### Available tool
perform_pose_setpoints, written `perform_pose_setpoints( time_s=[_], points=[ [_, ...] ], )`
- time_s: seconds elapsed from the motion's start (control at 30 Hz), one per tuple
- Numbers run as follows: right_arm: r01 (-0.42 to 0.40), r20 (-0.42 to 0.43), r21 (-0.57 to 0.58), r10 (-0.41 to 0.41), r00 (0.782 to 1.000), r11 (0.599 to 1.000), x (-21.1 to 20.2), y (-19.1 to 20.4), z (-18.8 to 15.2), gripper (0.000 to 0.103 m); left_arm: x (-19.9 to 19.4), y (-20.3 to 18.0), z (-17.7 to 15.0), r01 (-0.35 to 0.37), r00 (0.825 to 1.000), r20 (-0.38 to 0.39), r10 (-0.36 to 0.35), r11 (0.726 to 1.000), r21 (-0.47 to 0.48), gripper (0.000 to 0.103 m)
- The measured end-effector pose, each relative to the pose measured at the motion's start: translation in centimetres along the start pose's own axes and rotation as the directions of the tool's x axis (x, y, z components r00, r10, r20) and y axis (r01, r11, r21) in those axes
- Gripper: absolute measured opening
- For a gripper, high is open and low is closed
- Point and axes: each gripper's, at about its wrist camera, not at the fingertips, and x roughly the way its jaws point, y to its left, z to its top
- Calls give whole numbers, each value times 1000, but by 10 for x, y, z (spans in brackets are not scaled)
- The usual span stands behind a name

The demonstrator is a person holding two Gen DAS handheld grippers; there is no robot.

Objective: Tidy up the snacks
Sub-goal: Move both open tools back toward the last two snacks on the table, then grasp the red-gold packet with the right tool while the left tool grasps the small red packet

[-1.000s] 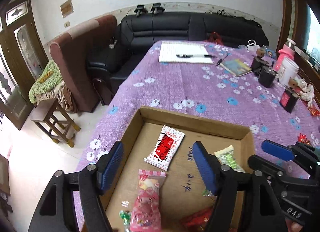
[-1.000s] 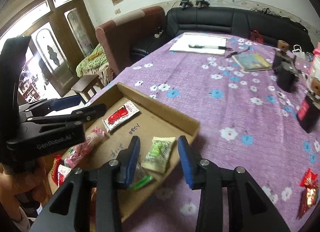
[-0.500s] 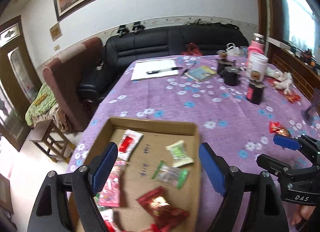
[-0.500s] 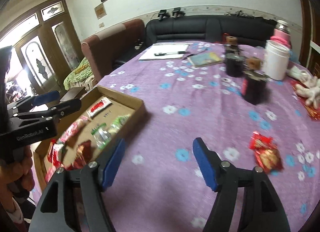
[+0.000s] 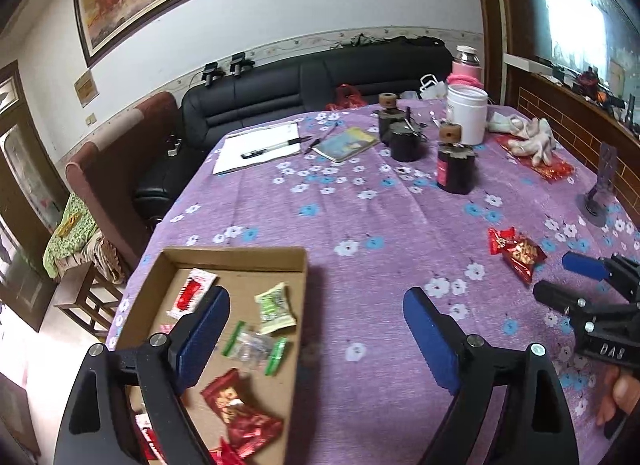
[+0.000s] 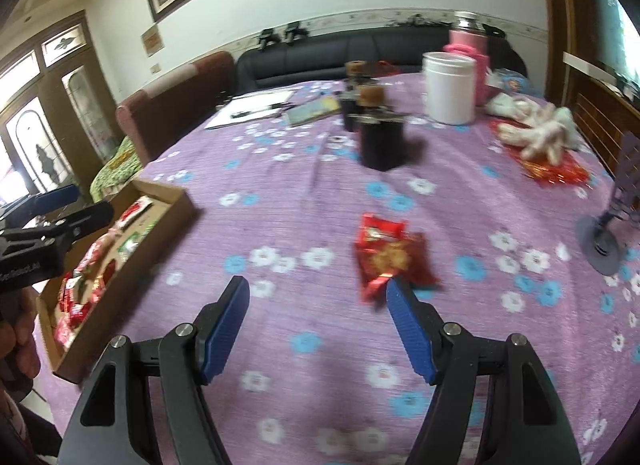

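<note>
Tool [image 6: 316,325] above purple floral tablecloth [image 6: 320,185]

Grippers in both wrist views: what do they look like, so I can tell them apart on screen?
Both are alike: black plastic frames with triangular cut-outs, silver pivot screws, and ribbed blue pads on the fingers. The left gripper carries white lettering on its body, blurred in the right wrist view. The right gripper is marked "DAS" in white on its side, readable in the left wrist view. No cables or sleeves show.

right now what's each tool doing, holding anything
left tool: open, jaws just widened, holding nothing
right tool: open, holding nothing
</note>
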Motion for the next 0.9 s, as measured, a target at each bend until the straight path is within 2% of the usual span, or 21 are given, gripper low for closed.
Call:
perform_pose_setpoints(
  time_s=[0.3,0.67,0.9],
  points=[
    [45,-1,43,-45,999,998,8,-43,4,70,19,-24,3,8,999,-32,-7,1000,19,93],
    [67,-41,-58,-69,997,996,38,-36,13,70,38,-38,3,39,997,-65,-37,999,24,93],
    [77,-69,-77,-83,994,994,57,-37,12,70,47,-42,4,57,995,-83,-56,998,15,93]
  ],
)
